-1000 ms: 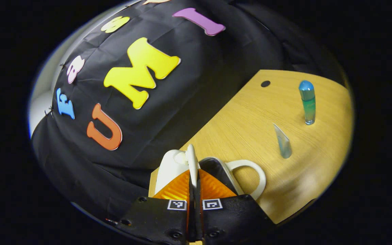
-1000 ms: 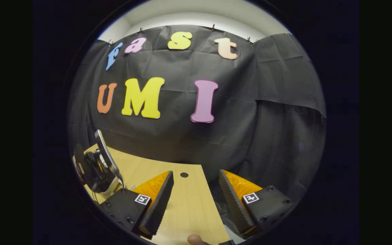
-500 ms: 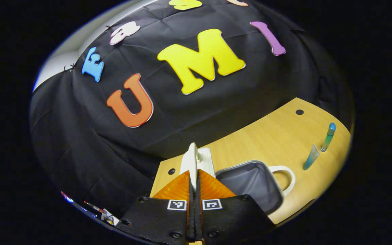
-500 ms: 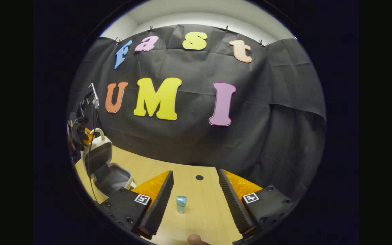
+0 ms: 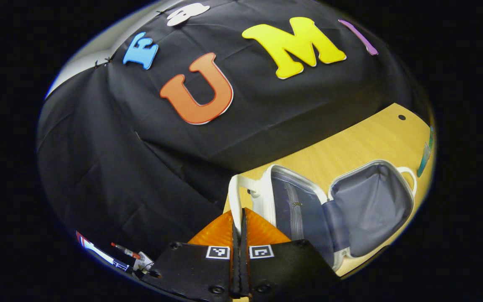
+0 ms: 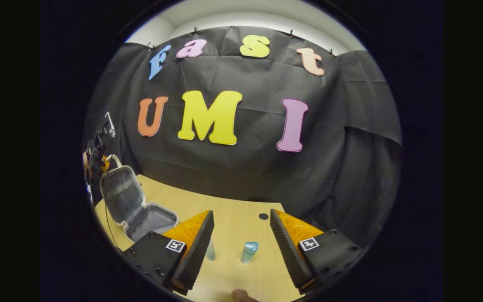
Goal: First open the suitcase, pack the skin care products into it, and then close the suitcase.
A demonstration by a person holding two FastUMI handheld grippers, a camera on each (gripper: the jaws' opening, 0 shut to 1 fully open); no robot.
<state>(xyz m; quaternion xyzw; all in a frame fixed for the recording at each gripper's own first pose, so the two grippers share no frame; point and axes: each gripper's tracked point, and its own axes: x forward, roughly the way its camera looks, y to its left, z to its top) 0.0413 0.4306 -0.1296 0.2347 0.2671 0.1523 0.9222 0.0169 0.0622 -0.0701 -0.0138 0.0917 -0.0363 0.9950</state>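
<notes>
Between left gripper jaws, suitcase lid handle.

Pretty sure I'm in a staged recording booth, not a home: black cloth wall hangs right behind the bare wooden table, white ceiling above.

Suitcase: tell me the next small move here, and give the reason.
Probably bring the open right tool down onto the blue bottle standing between its fingers. The suitcase already lies open, its lid held up by the left tool shut on the lid's handle, and its grey inside looks bare. The bottle and a smaller tube stand on the table.
</notes>
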